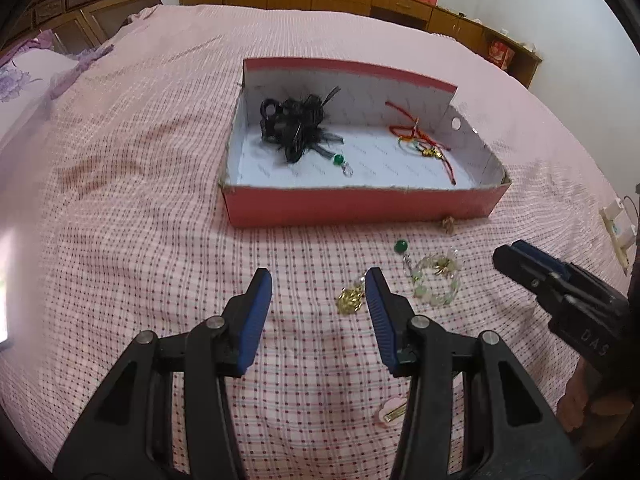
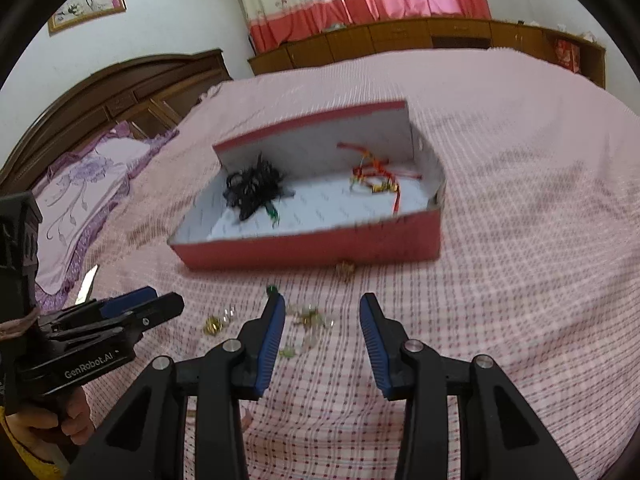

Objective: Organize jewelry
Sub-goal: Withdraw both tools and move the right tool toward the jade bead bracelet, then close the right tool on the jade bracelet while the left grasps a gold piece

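The open red cardboard box with a white printed lining [image 1: 362, 206] sits at the centre of the left wrist view on the pink checked bedspread [image 1: 160, 240]; it already contains a tangled black ribbon-and-cord hair piece [image 1: 294, 124] at its left end and a red and yellow knotted cord bracelet with gold beads [image 1: 420, 140] at its right end. The pieces still to be sorted lie on the bedspread below the box front: a gold filigree pendant earring [image 1: 351, 300], a pale green and clear bead bracelet with a gold charm [image 1: 436, 278], a loose dark green bead on a short metal link [image 1: 401, 246], and a small gold charm [image 1: 448, 224] touching the box wall. The left gripper [image 1: 319, 288] stands partly open and empty, its right finger just beside the gold earring. The right gripper [image 2: 322, 312] is likewise partly open and empty, with the bead bracelet near its left finger [image 2: 276, 320]. All remaining items are judged light, small and limp: the bracelet will likely sag and swing from any single grip point, and smooth beads may slip from the ribbed pads. Recommended grip: pinch across the strand between beads, or on the flat body of the gold pendant. The soft bedspread yields, so the fingertips can press down around an item before closing.
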Demonstrator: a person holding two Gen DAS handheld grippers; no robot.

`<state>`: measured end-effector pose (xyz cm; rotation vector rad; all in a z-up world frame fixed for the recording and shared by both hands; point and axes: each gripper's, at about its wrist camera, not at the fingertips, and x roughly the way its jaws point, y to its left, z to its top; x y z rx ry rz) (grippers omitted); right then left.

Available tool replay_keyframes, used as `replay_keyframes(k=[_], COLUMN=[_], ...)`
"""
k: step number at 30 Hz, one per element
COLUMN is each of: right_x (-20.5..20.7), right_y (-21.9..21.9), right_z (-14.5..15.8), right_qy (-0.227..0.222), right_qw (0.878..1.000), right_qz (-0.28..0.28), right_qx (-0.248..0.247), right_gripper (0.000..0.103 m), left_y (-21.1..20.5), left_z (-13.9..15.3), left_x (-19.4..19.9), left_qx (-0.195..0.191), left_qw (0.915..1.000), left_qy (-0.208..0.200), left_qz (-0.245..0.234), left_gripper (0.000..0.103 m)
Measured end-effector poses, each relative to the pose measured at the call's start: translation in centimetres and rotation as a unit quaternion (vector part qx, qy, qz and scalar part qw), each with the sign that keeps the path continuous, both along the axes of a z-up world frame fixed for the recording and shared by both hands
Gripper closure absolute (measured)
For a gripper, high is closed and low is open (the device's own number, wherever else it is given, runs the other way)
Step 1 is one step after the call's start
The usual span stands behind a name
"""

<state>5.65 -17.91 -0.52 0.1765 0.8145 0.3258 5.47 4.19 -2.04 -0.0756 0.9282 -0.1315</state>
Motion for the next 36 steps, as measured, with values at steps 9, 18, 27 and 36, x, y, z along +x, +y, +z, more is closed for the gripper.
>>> replay_keyframes(k=[9, 18, 27, 36], right_x=[1.1, 1.9, 1.1, -0.4], right_y=[1.6, 2.6, 2.1, -1.2], right_z=[-3.2, -4.4, -3.6, -0.1], right_qy=[0.055, 0.061, 0.036, -0.007], right_qw=[0.998, 0.997, 0.999, 1.000], right_qz=[0.011, 0.012, 0.019, -0.001], right_qx=[0.002, -0.033, -0.019, 0.023], right_gripper=[0.067, 0.089, 0.094, 0.094], left_y=[0.6, 0.7, 0.4, -0.5], left_z=[-0.4, -0.9, -1.2, -1.3], left_x=[0.1, 0.2, -0.1, -0.8], left_qx=[0.002, -0.001, 0.000, 0.002], left_qw=[1.0000, 0.9999, 0.9999, 0.9998], left_qy=[0.008, 0.015, 0.016, 0.014], left_qz=[0.004, 0.006, 0.003, -0.016], left_gripper=[0.063, 0.063, 0.063, 0.063])
